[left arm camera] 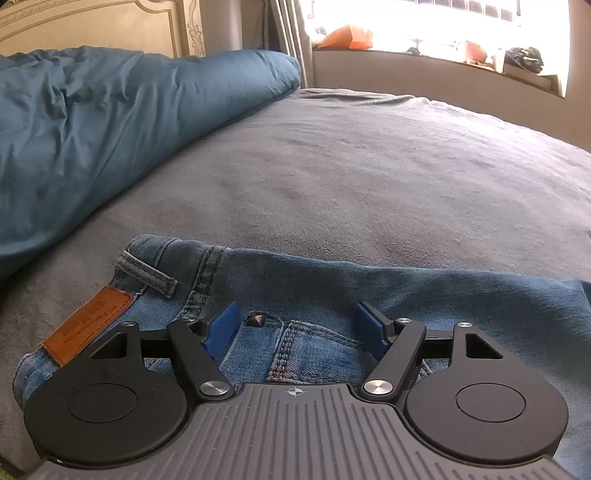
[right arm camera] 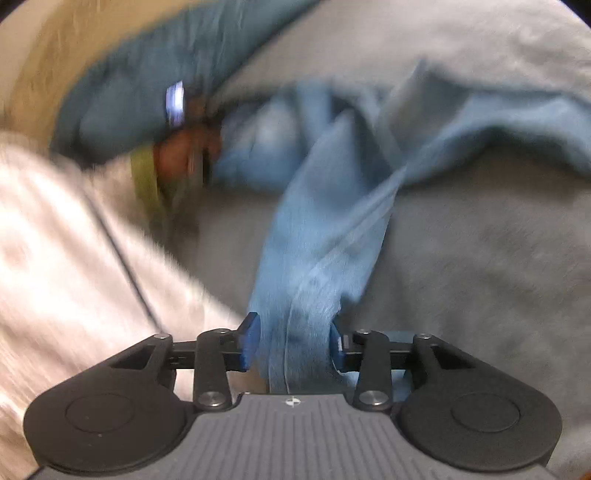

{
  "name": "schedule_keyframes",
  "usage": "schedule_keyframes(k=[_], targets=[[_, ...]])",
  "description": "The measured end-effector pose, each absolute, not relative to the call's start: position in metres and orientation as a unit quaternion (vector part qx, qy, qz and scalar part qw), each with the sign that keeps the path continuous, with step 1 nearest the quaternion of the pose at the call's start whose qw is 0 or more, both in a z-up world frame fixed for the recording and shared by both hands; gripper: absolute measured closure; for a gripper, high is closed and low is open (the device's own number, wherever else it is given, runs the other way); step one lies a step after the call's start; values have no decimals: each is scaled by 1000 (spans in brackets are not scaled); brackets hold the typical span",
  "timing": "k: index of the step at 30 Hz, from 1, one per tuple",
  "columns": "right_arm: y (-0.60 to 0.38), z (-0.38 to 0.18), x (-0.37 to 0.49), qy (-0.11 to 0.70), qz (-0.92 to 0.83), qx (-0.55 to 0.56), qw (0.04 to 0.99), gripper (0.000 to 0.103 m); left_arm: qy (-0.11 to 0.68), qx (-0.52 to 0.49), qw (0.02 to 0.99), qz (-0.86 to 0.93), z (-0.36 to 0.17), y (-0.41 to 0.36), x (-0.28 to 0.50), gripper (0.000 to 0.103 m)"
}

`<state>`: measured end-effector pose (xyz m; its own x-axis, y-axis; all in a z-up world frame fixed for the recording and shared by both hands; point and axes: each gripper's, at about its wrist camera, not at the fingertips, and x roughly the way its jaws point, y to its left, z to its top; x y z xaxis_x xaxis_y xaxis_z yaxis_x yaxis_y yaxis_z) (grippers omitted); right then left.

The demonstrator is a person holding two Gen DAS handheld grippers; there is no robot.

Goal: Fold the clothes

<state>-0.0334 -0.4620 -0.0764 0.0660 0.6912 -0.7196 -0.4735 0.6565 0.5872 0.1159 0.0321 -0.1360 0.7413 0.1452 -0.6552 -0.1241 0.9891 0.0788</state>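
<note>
On the bed (left arm camera: 369, 166), left tongs (left arm camera: 301, 328) gape over jeans (left arm camera: 295, 280); right tongs (right arm camera: 291, 345) pinch denim

From my left tool, daylight floods through the overexposed bright window (left arm camera: 443, 22) at upper right, washing out detail there; the flat grey bedspread (left arm camera: 369, 166) looks sharp, though fisheye curvature bends the edges. From my right tool, everything smears with motion blur; the streaked pale blue denim fabric (right arm camera: 314, 240) is probably jeans.
</note>
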Motion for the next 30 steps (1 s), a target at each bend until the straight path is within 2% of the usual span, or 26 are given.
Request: schedule_keyframes(k=[2, 4, 5, 7, 10, 13, 17, 20, 24, 26, 28, 30], targets=[[-479, -68, -19, 509, 399, 159, 745, 51, 353, 15, 933, 72, -136, 32, 116, 32], [-494, -67, -2, 447, 377, 233, 777, 38, 352, 15, 933, 72, -136, 32, 116, 32], [-498, -74, 7, 429, 337, 263, 796, 38, 351, 16, 933, 73, -137, 32, 116, 32], [-503, -95, 31, 421, 253, 299, 818, 41, 350, 18, 933, 75, -137, 31, 115, 32], [-484, -136, 60, 440, 230, 320, 807, 57, 350, 19, 934, 75, -137, 31, 115, 32], [-441, -165, 75, 474, 257, 330, 774, 68, 351, 19, 933, 75, -137, 32, 115, 32], [-372, -189, 72, 530, 332, 297, 722, 68, 348, 23, 934, 78, -138, 30, 115, 31], [-338, -182, 63, 518, 362, 258, 731, 67, 345, 28, 935, 81, -140, 27, 114, 31], [-346, -152, 44, 474, 337, 227, 781, 65, 345, 33, 934, 85, -140, 24, 115, 30], [-383, -137, 36, 426, 312, 258, 809, 61, 346, 35, 934, 86, -140, 23, 115, 29], [-438, -132, 34, 383, 248, 324, 829, 47, 345, 37, 934, 88, -140, 22, 114, 29], [-502, -137, 36, 352, 139, 392, 839, 45, 343, 39, 934, 91, -141, 21, 114, 28]])
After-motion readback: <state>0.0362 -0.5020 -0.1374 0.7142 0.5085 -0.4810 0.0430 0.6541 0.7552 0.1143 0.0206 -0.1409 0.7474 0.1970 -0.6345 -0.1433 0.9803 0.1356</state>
